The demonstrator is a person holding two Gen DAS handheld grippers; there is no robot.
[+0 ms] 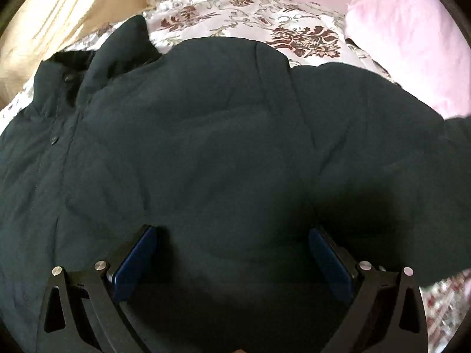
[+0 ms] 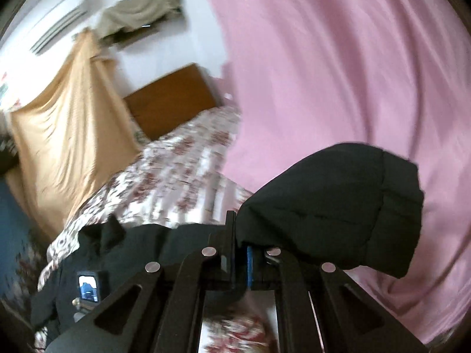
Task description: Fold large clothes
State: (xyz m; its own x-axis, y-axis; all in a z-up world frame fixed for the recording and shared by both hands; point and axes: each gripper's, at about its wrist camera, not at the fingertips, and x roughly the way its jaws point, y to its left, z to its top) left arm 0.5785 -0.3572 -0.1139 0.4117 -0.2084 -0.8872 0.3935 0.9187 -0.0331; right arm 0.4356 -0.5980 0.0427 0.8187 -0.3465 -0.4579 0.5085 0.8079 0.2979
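A large dark puffy jacket lies spread on the bed, with its snap-button front at the left of the left wrist view. My left gripper hovers close over the jacket's body. Its blue pads are wide apart and nothing is pinched between them. In the right wrist view my right gripper is shut on a bunched end of the jacket, held up off the bed. The rest of the jacket trails down to the left.
The bed has a floral sheet. Pink cloth hangs along the right side, beige cloth on the left. A wooden headboard stands at the far end. A small lit screen shows above the jacket.
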